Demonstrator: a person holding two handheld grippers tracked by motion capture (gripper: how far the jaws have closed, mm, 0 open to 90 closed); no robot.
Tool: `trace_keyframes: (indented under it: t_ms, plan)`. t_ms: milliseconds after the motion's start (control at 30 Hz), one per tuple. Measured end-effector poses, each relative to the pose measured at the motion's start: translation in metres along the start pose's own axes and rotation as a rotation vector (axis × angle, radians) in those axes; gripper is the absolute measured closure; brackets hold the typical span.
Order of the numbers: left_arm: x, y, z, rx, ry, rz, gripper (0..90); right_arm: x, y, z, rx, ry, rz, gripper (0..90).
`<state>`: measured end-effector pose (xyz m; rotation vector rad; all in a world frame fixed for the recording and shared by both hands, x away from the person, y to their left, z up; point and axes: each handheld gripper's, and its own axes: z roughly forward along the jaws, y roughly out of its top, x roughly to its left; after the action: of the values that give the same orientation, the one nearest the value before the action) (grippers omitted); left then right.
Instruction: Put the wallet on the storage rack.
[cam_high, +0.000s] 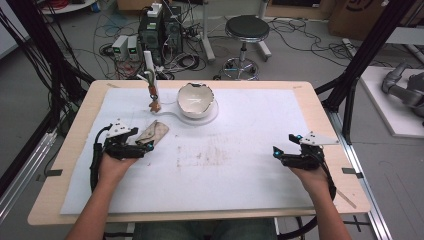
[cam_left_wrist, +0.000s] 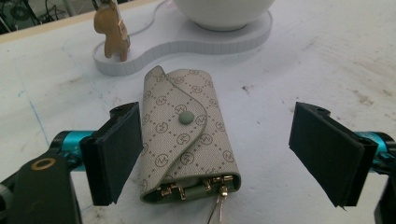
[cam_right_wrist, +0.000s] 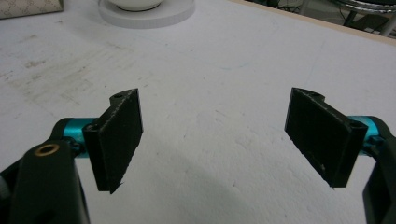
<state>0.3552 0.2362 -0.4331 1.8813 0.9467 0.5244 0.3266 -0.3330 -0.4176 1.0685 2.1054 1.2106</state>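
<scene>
Left gripper (cam_left_wrist: 215, 154) spread wide around the beige monogram fabric key pouch (cam_left_wrist: 187, 135), 1 jaw close beside its left edge, the other well apart, probably to pinch it across its width. Pouch flat on the white foam-covered desk (cam_high: 240, 170), flap snapped shut, brass hooks showing at the near end. Beyond it, glossy white cracked-egg bowl (cam_high: 197, 99) on a white base. Right gripper (cam_right_wrist: 215, 140) also open, over bare desk, holding nothing.
</scene>
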Motion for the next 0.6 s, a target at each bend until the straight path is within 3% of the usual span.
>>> trace_keyframes:
  t_ms: [100,367,600]
  plan:
    - [0.0,0.0,0.009,0.025,-0.003,0.001,17.3,-0.002,-0.003,-0.004,-0.001,-0.015,0.003,19.5]
    - [0.001,0.004,0.023,0.062,0.038,0.01,17.2,-0.005,-0.011,-0.015,-0.001,-0.028,0.012,19.5]
    - [0.007,0.0,0.031,0.122,0.061,-0.009,17.0,-0.009,-0.017,-0.022,0.004,-0.04,0.024,19.6]
